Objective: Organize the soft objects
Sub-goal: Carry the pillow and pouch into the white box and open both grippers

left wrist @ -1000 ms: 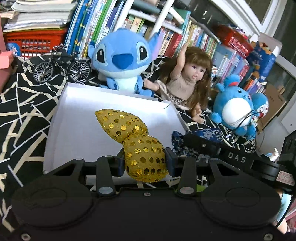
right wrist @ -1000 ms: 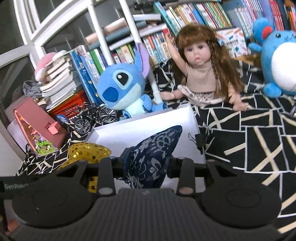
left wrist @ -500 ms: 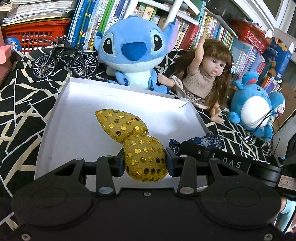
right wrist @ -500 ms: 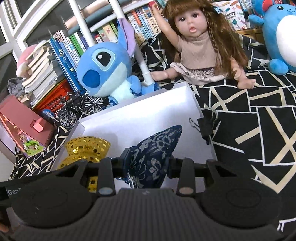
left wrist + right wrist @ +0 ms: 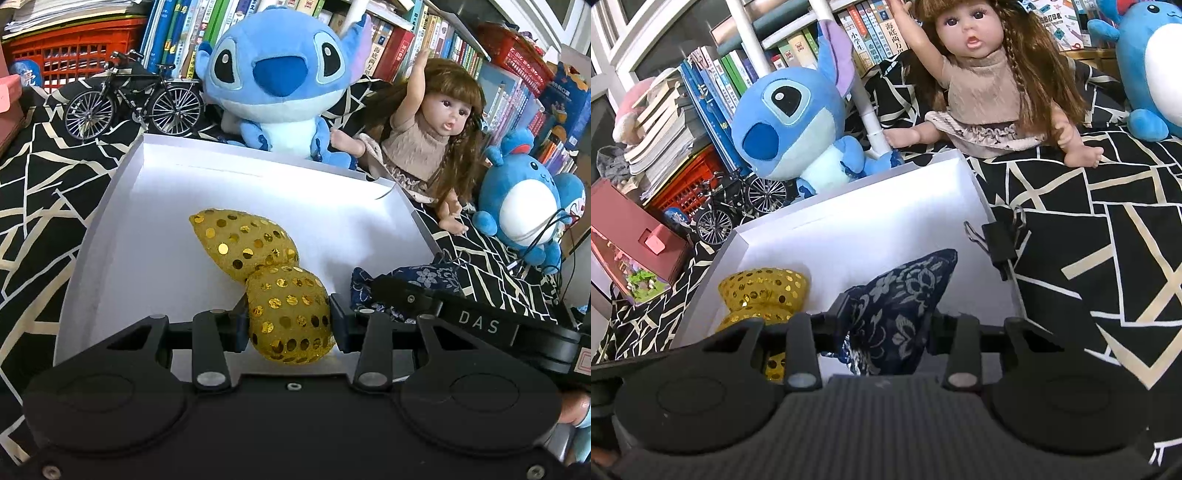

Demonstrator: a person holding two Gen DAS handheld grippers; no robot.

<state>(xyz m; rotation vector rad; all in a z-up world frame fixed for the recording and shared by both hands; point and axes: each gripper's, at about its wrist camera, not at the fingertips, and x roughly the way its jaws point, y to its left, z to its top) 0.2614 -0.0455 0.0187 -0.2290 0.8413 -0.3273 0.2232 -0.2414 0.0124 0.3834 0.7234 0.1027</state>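
A gold sequinned pouch (image 5: 240,240) is held low over the open white box (image 5: 258,184), and my left gripper (image 5: 288,325) is shut on its near lobe. In the right wrist view my right gripper (image 5: 886,332) has a dark blue floral pouch (image 5: 905,288) between its pads over the same white box (image 5: 886,221). Its jaws are opening, and the pads still touch the cloth. The gold sequinned pouch (image 5: 762,291) shows to the left of the blue one. From the left wrist view the blue floral pouch (image 5: 417,275) sits at the box's right edge.
Behind the box stand a blue plush alien (image 5: 273,74), a doll (image 5: 424,136) and a round blue plush (image 5: 524,199). A model bicycle (image 5: 129,99) is at the back left. A black binder clip (image 5: 997,240) lies by the box's right wall, and a pink toy house (image 5: 631,251) is on the left.
Both grippers have come down and forward with their pouches, so the box and the toys behind it look nearer. The pouches now hang lower inside the box.
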